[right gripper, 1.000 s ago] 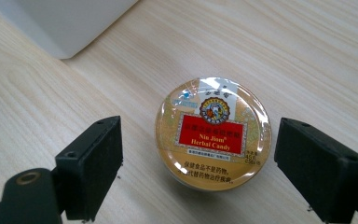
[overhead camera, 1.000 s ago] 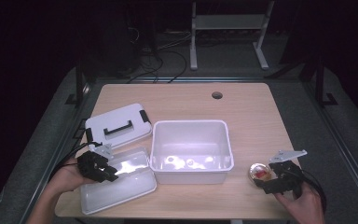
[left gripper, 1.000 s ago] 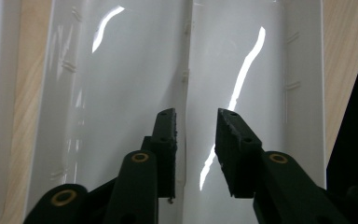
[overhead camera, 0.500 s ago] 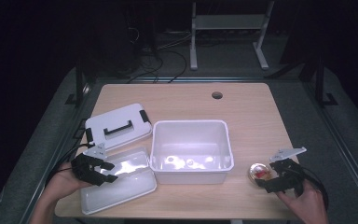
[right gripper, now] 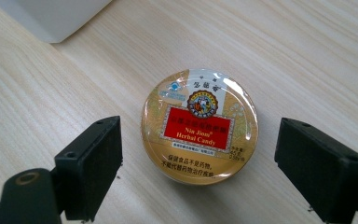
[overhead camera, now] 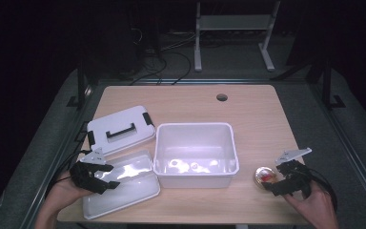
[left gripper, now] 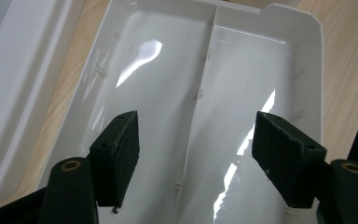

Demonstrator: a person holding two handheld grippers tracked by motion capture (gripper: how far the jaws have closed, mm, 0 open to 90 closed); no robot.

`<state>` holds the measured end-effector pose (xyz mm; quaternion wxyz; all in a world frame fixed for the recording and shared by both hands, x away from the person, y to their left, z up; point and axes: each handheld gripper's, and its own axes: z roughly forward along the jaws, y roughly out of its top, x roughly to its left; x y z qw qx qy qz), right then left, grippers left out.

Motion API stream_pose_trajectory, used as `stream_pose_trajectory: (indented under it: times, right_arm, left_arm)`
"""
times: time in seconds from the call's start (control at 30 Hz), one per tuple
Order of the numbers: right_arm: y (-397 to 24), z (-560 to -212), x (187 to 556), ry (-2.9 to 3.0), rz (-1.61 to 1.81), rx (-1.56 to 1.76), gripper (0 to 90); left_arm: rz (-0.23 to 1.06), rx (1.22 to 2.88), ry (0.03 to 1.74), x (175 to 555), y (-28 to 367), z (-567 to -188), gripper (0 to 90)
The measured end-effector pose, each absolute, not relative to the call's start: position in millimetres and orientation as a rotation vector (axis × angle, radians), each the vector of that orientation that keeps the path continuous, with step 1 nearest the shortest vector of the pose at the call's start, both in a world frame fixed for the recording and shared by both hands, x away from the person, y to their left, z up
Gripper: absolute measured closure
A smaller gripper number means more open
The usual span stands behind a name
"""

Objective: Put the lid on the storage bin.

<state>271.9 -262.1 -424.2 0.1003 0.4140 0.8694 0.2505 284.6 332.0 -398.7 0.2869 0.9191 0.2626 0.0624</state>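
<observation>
jaws of right gripper (right gripper: 198, 175) apart, candy tin (right gripper: 199, 126) between, untouched; left gripper (left gripper: 196, 158) jaws opening

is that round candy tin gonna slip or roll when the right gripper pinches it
The candy tin lies flat on the table, so rolling seems unlikely. Its glossy lid and curved rim may slide between the right gripper's open jaws. Probably light and stiff.

On the desk (overhead camera: 190, 100) stood one deep white bin (overhead camera: 195, 154), one shallow white tray (overhead camera: 122, 183) split by a single rib into two compartments, one white lid (overhead camera: 119, 129) with one black handle and two black clips, and one round candy tin (overhead camera: 263, 175). Two grippers were present, one left gripper (overhead camera: 91, 175) and one right gripper (overhead camera: 288, 177), each with two fingers. The desk had one round hole (overhead camera: 221, 97).
</observation>
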Motion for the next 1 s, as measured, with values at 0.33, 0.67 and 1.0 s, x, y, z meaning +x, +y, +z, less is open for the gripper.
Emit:
stream_pose_trajectory:
  times: [0.33, 0.67, 1.0]
  right_arm:
    - [-257.2, -421.8, 282.6, 2.644, 0.623, 1.172, 14.5]
    - [-246.4, -423.7, 293.1, 2.728, 0.530, 1.100, 14.5]
    - [-239.5, -431.4, 299.9, 2.778, 0.425, 1.073, 14.5]
  left_arm:
    - [0.217, 2.430, 0.737, 280.1, 337.1, -398.6, 21.9]
    - [0.219, 2.415, 0.752, 276.9, 338.3, -400.5, 19.6]
    - [0.232, 2.410, 0.754, 275.9, 339.9, -400.3, 18.6]
